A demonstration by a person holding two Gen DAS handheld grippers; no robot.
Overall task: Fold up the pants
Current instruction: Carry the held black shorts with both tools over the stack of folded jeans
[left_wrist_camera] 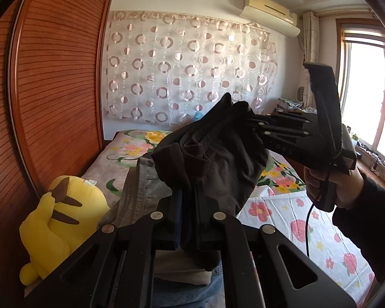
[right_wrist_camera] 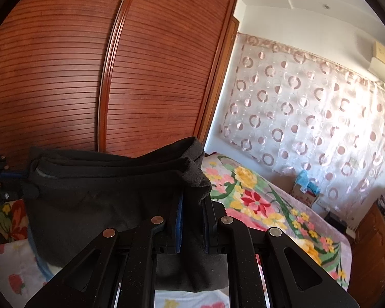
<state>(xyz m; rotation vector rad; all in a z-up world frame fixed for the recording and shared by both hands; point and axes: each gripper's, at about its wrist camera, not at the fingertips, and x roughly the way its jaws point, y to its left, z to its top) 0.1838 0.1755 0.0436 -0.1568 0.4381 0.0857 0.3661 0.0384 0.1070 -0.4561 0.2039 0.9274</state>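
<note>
Dark grey pants (left_wrist_camera: 218,159) hang bunched in the air above the bed, stretched between both grippers. At the bottom of the left wrist view my left gripper (left_wrist_camera: 188,195) is shut on one end of the cloth, which drapes over its fingertips. Further right, a hand holds my right gripper (left_wrist_camera: 249,123), shut on the other end. In the right wrist view the pants (right_wrist_camera: 102,200) sag in a folded band to the left of my right gripper (right_wrist_camera: 192,205). The left gripper (right_wrist_camera: 23,177) shows at the far left edge, pinching the cloth.
A yellow plush toy (left_wrist_camera: 61,220) lies at the left beside a pile of grey folded clothes (left_wrist_camera: 138,187). The wooden wardrobe (right_wrist_camera: 115,77) stands close on the left. A floral bed cover (right_wrist_camera: 256,200) spreads below, with a cardboard box (right_wrist_camera: 305,190) beyond it.
</note>
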